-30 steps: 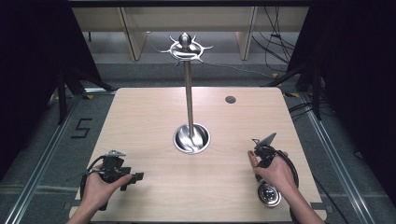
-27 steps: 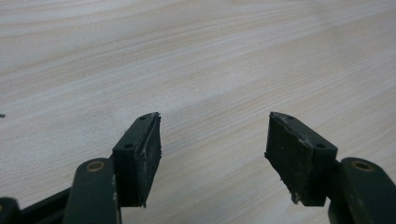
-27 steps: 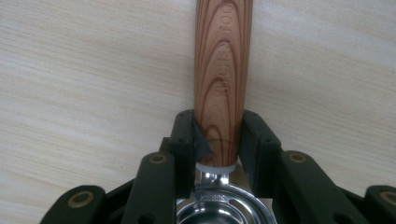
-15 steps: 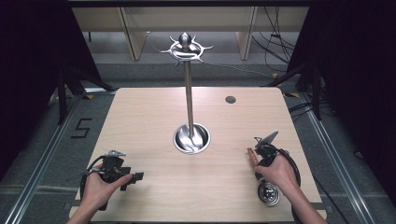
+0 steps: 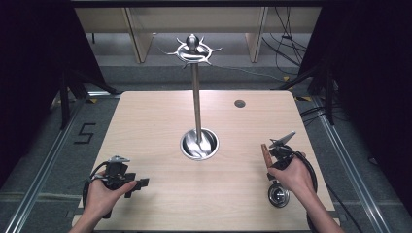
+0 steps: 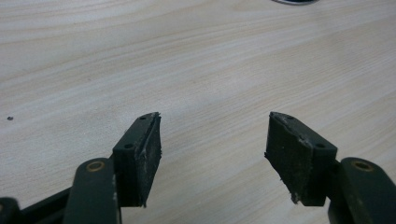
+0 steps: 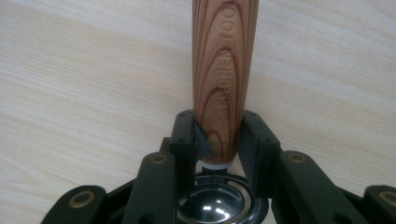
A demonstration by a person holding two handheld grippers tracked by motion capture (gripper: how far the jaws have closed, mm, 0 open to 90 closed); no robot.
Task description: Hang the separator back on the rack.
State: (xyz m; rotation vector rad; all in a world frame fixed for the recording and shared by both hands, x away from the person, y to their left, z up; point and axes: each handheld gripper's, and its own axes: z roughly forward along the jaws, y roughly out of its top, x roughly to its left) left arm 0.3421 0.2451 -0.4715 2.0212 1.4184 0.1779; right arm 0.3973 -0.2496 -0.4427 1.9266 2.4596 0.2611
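**Inspector:** Status, left to right?

**Assistant:** The left gripper [image 5: 138,184] rests low over the table [image 5: 160,121], jaws apart, empty. The utensil stand [image 5: 196,97] at centre has bare hooks. The right gripper [image 7: 218,140] clamps the ladle [image 7: 223,70] by its wooden handle at the table's right edge. Hanging is not yet done.

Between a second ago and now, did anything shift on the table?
Nothing visibly changed: the right gripper stays shut on the wooden-handled ladle, its bowl low by the near edge; the left gripper stays open and empty; the metal stand is untouched.
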